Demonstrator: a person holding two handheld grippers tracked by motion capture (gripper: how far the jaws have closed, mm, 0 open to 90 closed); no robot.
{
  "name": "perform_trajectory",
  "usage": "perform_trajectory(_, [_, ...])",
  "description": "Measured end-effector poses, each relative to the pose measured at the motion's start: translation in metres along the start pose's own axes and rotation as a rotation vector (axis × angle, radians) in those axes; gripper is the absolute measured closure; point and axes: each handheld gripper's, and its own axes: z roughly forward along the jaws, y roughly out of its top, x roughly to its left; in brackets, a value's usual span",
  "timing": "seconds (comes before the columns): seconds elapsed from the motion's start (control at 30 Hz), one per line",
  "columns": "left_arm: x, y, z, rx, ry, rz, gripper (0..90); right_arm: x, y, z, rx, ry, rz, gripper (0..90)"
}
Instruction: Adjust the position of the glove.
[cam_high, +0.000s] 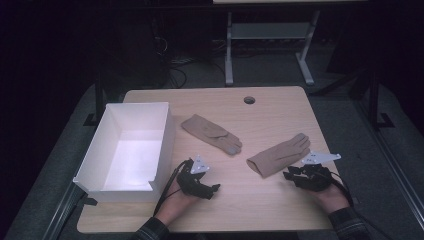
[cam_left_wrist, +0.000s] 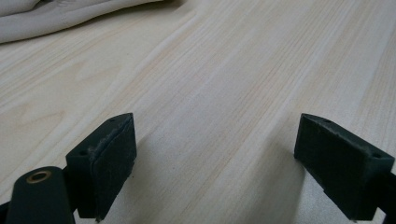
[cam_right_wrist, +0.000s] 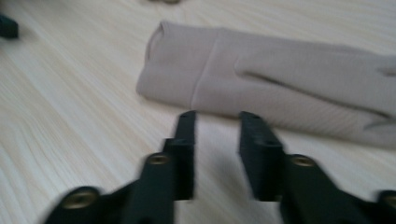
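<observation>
**Two gloves on the surface, neither picked up yet**

The nearer glove (cam_high: 280, 156) lies flat at about 4 o'clock from the middle of the surface (cam_high: 260, 200), cuff toward the person. In the right gripper view its cuff end (cam_right_wrist: 187, 74) sits just ahead of the right claw (cam_high: 295, 175), whose jaws stand a narrow gap apart with nothing between them, close to the fabric but not touching it. The second glove (cam_high: 212, 132) rests near the centre, at about 10 o'clock from the first and well apart from it. The left claw (cam_high: 212, 188) hovers low over bare wood at about 7 o'clock, jaws spread wide and empty. The white box (cam_high: 162, 145) stands at 9 o'clock with nothing in it. As I judge it, the work has barely begun: both gloves remain to be grasped and probably moved to the box.
</observation>
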Motion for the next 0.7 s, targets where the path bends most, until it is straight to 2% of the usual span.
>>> perform_trajectory(0.1, [0.0,0.0,0.0,0.001,-0.001,-0.003,12.2,-0.001,0.008,0.002,-0.001,0.012,0.004,89.5])
perform_trajectory(0.27, [0.001,0.0,0.0,0.001,0.0,0.012,12.2,-0.001,0.023,0.01,-0.017,0.027,0.008,90.0])
perform_trajectory(0.43, [0.001,0.0,0.0,0.001,-0.002,0.006,12.2,-0.002,0.035,0.021,-0.019,0.044,0.01,89.9])
perform_trajectory(0.63, [0.001,0.001,0.0,0.002,-0.002,0.006,12.2,0.001,0.049,0.031,-0.028,0.06,-0.004,89.9])
perform_trajectory(0.7, [0.001,0.001,0.0,0.005,-0.003,0.006,12.2,0.004,0.056,0.04,-0.027,0.071,-0.015,89.9])
